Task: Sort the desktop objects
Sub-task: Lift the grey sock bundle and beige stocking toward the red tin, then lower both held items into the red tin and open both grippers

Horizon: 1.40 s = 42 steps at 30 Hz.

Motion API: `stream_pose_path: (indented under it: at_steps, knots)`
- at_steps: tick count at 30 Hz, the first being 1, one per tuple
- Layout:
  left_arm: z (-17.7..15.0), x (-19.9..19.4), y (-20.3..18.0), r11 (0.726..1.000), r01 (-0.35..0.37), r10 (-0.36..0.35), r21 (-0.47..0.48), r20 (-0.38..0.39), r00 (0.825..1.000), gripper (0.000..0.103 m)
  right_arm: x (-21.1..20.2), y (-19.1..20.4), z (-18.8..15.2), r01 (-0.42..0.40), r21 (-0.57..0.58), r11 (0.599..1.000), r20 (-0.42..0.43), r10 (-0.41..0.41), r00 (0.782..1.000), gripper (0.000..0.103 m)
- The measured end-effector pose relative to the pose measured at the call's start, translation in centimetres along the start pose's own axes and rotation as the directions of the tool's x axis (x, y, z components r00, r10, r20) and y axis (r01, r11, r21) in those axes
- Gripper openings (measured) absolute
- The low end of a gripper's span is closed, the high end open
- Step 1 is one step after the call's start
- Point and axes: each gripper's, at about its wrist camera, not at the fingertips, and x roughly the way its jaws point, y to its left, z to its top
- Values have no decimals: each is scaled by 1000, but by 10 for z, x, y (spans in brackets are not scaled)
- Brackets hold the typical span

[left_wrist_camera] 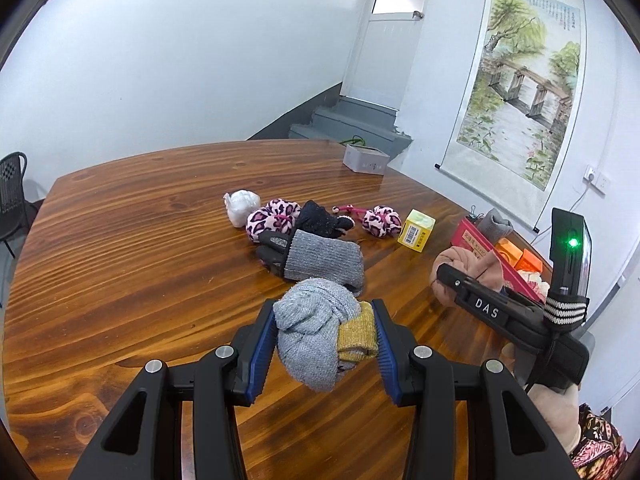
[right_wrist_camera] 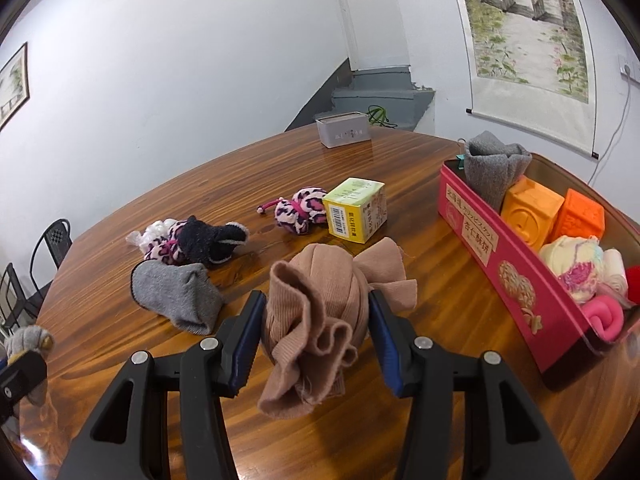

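The left claw point(left_wrist_camera: 325, 334) pinches a grey-and-mustard sock bundle point(left_wrist_camera: 316, 332); the right claw point(right_wrist_camera: 316, 334) squeezes a tan sock roll point(right_wrist_camera: 320, 320). Both look light and squashy, best gripped mid-bundle.

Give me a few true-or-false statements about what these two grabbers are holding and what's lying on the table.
1. The left gripper holds a grey and mustard sock bundle. True.
2. The right gripper is empty. False: its fingers clamp a tan sock bundle.
3. The yellow box sits inside the pink tin. False: it stands on the wooden table, apart from the tin.
4. Two orange blocks are in the pink tin. True.
5. The pink tin holds no socks. False: a grey sock sticks up at its far end.
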Motion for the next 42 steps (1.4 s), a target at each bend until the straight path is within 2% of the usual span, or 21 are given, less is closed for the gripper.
stream_pose_path:
  at_steps: [12,16,26,33,42]
  knots:
    - [-15,-24,1,998,-67,67,-8,15,998,47,-5,3,-2,-19,-2,1000,15,19,1000,56]
    - [-21,-25,-6,996,-86,86,19,9,996,47,-7,5,-3,-31,-10,999,13,31,999,56]
    - [-35,-28,-22,995,-96,96,40,4,995,47,-35,-6,-17,-40,7,999,55,40,998,56]
    - [-33,-23,-11,997,-82,82,11,1,997,47,-32,-20,-14,-36,68,997,46,32,998,56]
    - [-26,-29,-9,995,-95,95,21,27,995,47,-34,-20,-14,-39,56,998,61,35,997,56]
